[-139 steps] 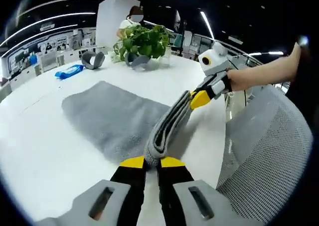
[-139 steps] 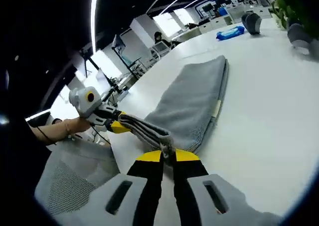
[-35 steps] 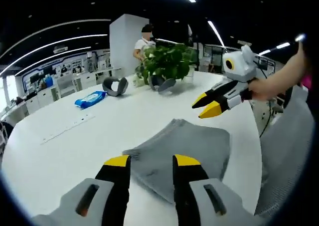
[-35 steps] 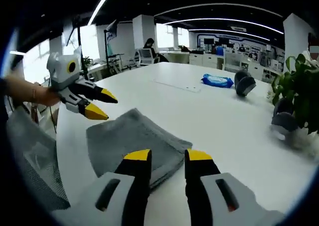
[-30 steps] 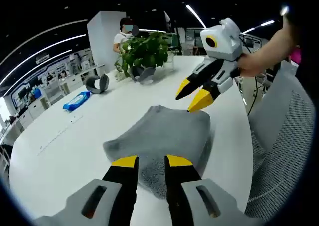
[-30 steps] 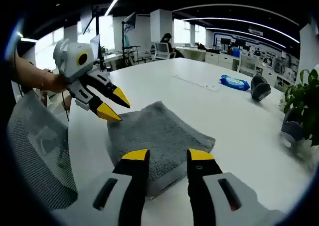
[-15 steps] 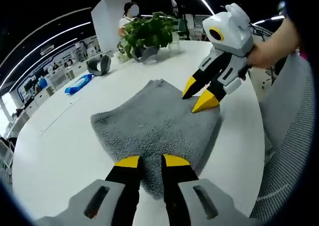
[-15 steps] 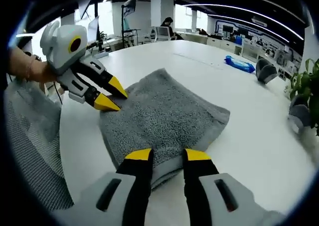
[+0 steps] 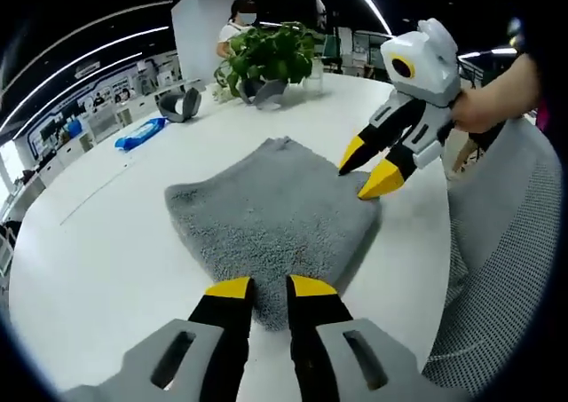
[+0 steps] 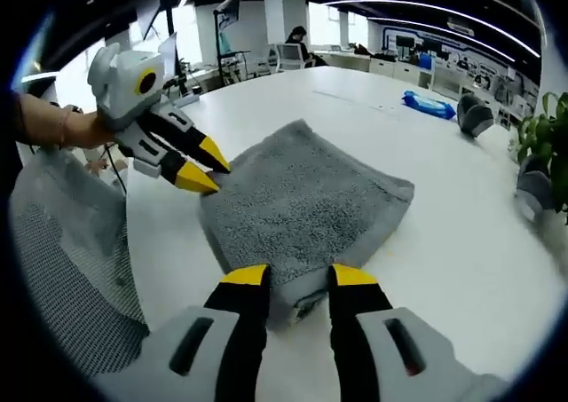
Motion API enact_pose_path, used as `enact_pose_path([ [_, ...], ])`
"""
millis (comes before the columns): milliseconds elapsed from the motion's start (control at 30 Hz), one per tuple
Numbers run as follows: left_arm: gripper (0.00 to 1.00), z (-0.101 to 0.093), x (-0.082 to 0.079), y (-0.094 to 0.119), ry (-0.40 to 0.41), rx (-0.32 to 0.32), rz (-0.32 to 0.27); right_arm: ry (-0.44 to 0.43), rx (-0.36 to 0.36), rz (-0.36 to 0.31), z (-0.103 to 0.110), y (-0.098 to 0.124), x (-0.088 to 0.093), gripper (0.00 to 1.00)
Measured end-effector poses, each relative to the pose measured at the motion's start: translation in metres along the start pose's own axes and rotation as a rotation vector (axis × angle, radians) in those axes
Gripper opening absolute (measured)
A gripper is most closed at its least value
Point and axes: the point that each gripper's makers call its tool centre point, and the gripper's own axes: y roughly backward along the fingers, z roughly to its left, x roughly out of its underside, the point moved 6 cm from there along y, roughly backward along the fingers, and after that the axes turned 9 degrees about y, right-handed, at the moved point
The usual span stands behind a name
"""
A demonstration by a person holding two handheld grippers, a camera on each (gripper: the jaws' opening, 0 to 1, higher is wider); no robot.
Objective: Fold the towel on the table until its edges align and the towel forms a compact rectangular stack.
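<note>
Towel (image 9: 271,220) lies folded into a thick grey block near the white table (image 9: 98,242) edge. Both grippers, left (image 9: 264,288) and right (image 10: 297,278), hover at its near corners with jaws parted, gripping nothing. Edges look roughly aligned; perhaps only a final tidy remains.

Folded grey towel (image 9: 271,214) on white table (image 9: 98,242) — parted left hand-held gripper (image 9: 270,287) at its near edge

The grey towel (image 9: 271,222), lifted by both grippers 4.6 s ago, now lies folded flat on the white table (image 9: 106,242). Left gripper (image 9: 263,287) and right gripper (image 10: 298,276) have released it, jaws parted at the towel's near corners.
</note>
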Motion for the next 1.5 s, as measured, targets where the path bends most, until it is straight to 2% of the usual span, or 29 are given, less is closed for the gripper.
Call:
enact_pose_path([
  [100,0.15,0.002,0.0,-0.002,0.034,0.01,-0.002,0.032,-0.006,0.004,-0.005,-0.005,-0.002,0.24],
  [267,0.14,0.004,-0.002,-0.005,0.001,-0.024,-0.031,0.02,-0.011,-0.009,-0.018,-0.011,-0.006,0.23],
  [467,0.14,0.02,-0.015,-0.018,0.017,-0.034,-0.022,-0.003,-0.003,-0.017,-0.036,-0.021,-0.013,0.22],
  [900,0.14,0.058,-0.037,-0.039,0.031,-0.007,0.011,-0.014,0.006,0.011,-0.072,-0.046,-0.031,0.22],
  [1133,0.14,0.07,-0.042,-0.044,0.035,0.015,0.004,-0.036,0.003,-0.026,-0.081,-0.054,-0.033,0.22],
  [1200,0.14,0.072,-0.041,-0.044,0.096,0.038,-0.003,-0.04,0.003,-0.036,-0.082,-0.055,-0.034,0.21],
  [1333,0.14,0.07,-0.042,-0.045,0.055,0.028,0.003,-0.016,0.009,-0.037,-0.081,-0.056,-0.036,0.21],
  [1500,0.14,0.07,-0.045,-0.047,0.057,0.017,0.023,-0.026,0.011,-0.047,-0.082,-0.056,-0.035,0.21],
])
